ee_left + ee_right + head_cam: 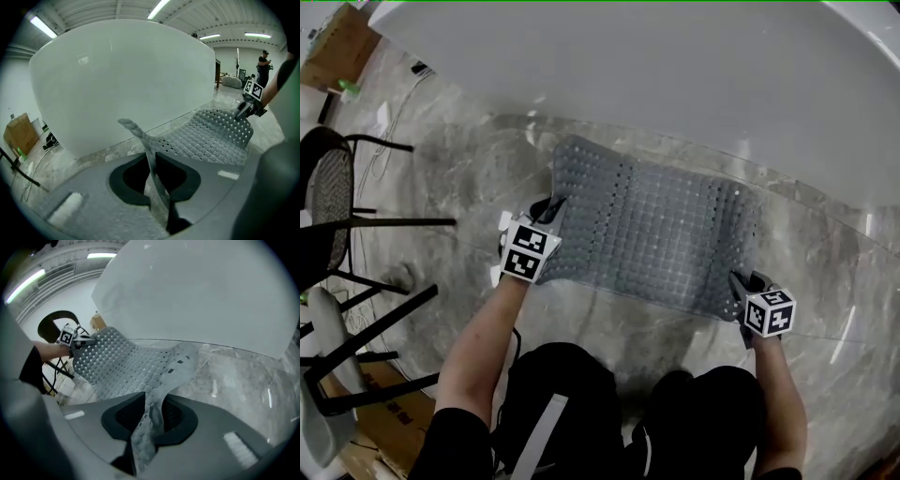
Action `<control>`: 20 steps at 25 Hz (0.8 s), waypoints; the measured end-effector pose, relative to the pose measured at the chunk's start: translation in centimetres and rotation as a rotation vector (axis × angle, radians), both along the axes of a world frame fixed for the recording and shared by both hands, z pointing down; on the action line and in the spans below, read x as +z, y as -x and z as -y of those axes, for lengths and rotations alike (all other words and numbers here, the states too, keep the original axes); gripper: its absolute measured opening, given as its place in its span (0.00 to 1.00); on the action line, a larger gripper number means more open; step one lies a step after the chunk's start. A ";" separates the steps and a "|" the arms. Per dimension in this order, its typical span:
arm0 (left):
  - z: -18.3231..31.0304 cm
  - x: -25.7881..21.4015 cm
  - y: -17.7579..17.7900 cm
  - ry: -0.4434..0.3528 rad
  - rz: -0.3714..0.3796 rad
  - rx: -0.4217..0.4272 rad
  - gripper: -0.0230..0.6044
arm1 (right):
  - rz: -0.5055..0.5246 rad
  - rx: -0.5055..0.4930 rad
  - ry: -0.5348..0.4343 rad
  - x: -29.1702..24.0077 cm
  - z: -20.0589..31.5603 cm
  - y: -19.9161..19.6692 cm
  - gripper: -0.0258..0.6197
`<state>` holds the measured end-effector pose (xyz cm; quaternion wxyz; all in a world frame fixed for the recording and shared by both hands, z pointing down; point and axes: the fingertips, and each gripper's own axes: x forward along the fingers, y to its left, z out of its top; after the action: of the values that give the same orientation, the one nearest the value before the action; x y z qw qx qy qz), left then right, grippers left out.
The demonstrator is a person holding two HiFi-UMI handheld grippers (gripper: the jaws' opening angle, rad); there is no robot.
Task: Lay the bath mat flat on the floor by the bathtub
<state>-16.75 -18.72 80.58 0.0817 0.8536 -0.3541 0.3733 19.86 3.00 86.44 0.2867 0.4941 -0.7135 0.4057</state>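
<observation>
Bath mat (661,234) is lying grey, nubby, wavy; left claw (155,183) is pinching its edge, right claw (147,423) is gaping loosely around a corner.

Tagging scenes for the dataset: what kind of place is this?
Probably a bathroom mock-up inside a big hall. A white bathtub stands on a marble-look floor with a grey bath mat beside it, but the left gripper view shows strip lights overhead and a cardboard box.

Grey dimpled bath mat (661,234), white bathtub (675,66), marbled floor (459,169)
</observation>
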 end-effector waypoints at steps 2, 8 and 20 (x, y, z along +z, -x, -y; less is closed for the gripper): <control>-0.3 0.4 0.0 -0.015 0.017 0.009 0.11 | 0.019 0.085 0.017 0.5 -0.1 -1.7 0.16; 0.1 1.9 1.8 -0.023 0.059 -0.050 0.14 | -0.043 0.059 -0.066 -0.7 0.6 -1.8 0.16; -0.5 4.7 5.3 0.032 0.180 -0.109 0.15 | -0.073 0.015 0.076 3.2 -1.0 -2.0 0.19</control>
<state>-22.04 -18.24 85.24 0.0834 0.7946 -0.3998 0.4492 21.84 3.99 89.68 0.3280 0.5028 -0.6828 0.4164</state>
